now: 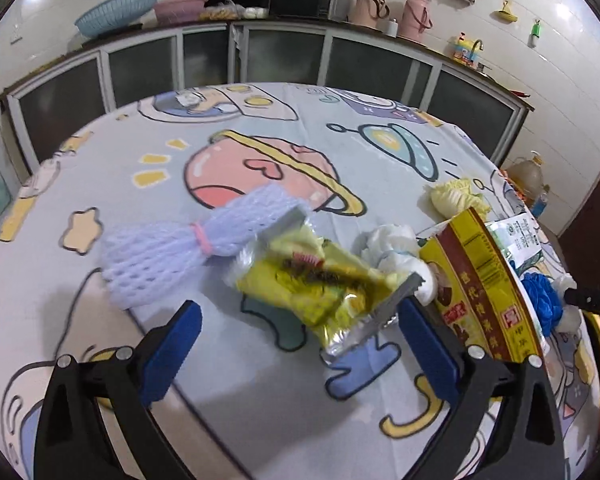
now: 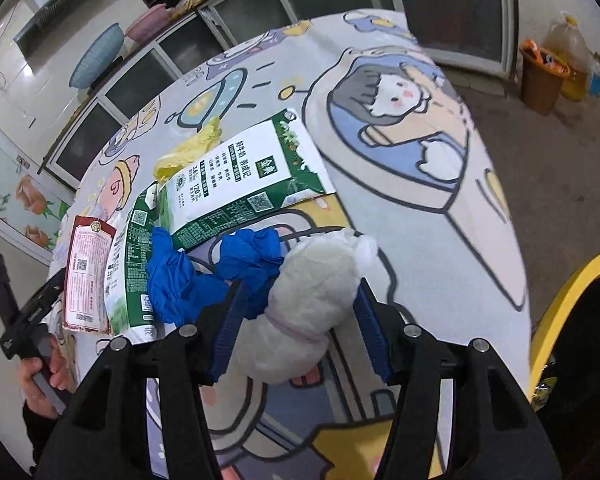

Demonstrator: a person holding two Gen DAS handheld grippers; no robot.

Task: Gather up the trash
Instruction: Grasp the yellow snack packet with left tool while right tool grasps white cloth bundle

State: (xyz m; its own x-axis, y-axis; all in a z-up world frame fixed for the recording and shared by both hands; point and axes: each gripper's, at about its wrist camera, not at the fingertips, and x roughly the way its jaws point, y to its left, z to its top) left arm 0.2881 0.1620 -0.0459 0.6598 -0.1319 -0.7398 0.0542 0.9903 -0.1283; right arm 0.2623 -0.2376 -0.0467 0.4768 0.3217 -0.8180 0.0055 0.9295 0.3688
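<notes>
My left gripper (image 1: pixel 304 346) is open wide just above the table. A yellow snack wrapper (image 1: pixel 312 280) lies between its fingertips, its foil edge against the right pad. A white foam fruit net (image 1: pixel 171 256) tied with a pink band lies to the left, and crumpled white tissue (image 1: pixel 392 248) to the right. My right gripper (image 2: pixel 300 332) is half open around a white foam bundle (image 2: pixel 312 292) with a pink band. The pads sit close beside the bundle, which does not look squeezed. A blue glove (image 2: pixel 187 280) lies against the left finger.
A red-and-yellow box (image 1: pixel 480 280), a flattened green-and-white carton (image 2: pixel 239 184) and a crumpled yellow scrap (image 2: pixel 187 152) lie on the cartoon-print tablecloth (image 2: pixel 420 200). A yellow-rimmed bin (image 2: pixel 556 300) stands at the table's right edge. A person's hand (image 2: pixel 39 380) holds the other gripper.
</notes>
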